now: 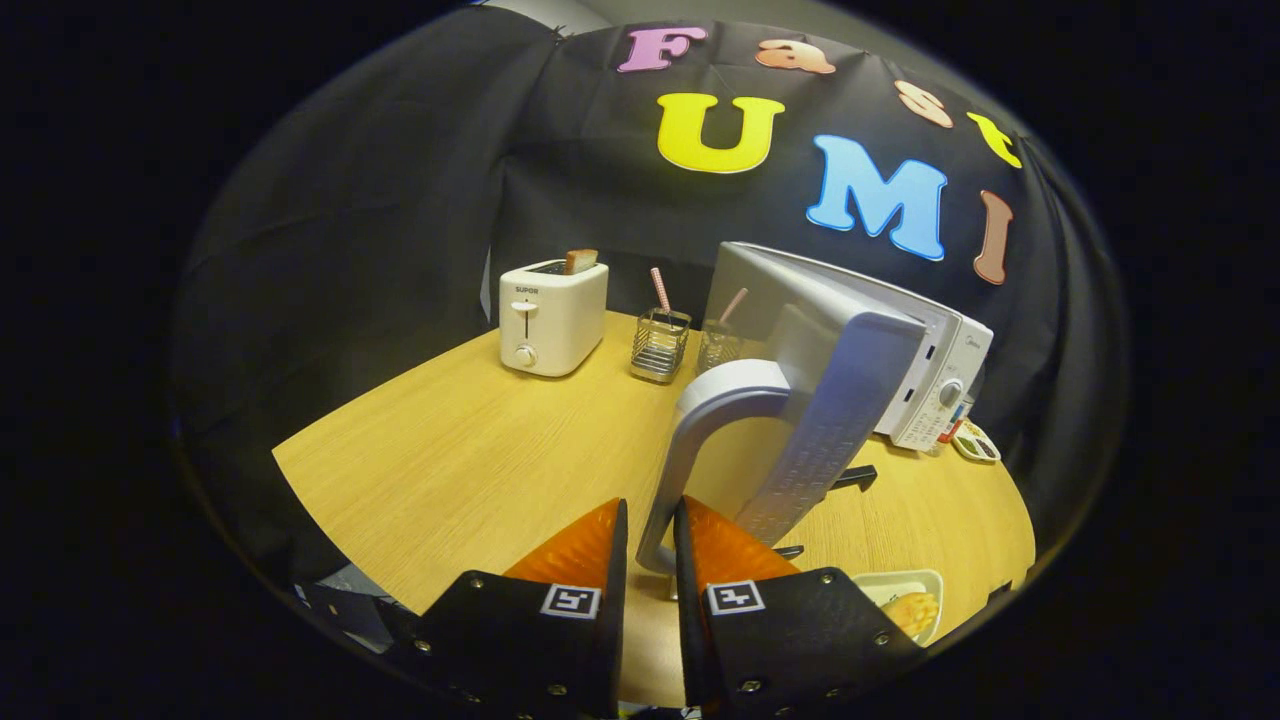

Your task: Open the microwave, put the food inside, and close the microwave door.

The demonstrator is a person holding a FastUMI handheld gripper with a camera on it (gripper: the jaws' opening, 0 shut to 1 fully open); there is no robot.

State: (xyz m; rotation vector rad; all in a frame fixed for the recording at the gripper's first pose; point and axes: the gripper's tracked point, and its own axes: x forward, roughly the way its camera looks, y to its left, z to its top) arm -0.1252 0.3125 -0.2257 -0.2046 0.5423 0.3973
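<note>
The gripper has two wedge-shaped fingers that taper toward their tips. Each finger is bolted to a dark, matte mounting block dotted with small silver screws. On top of each block sits a square white marker printed with a black blocky pattern.

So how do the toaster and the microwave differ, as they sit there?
The toaster is the smaller, a cream box standing beyond the hand-held gripper; the microwave is bigger and greyish. The toaster has bread in its slot; the microwave's door is swung open, its handle between the fingers. Both stand on the wooden table.
</note>
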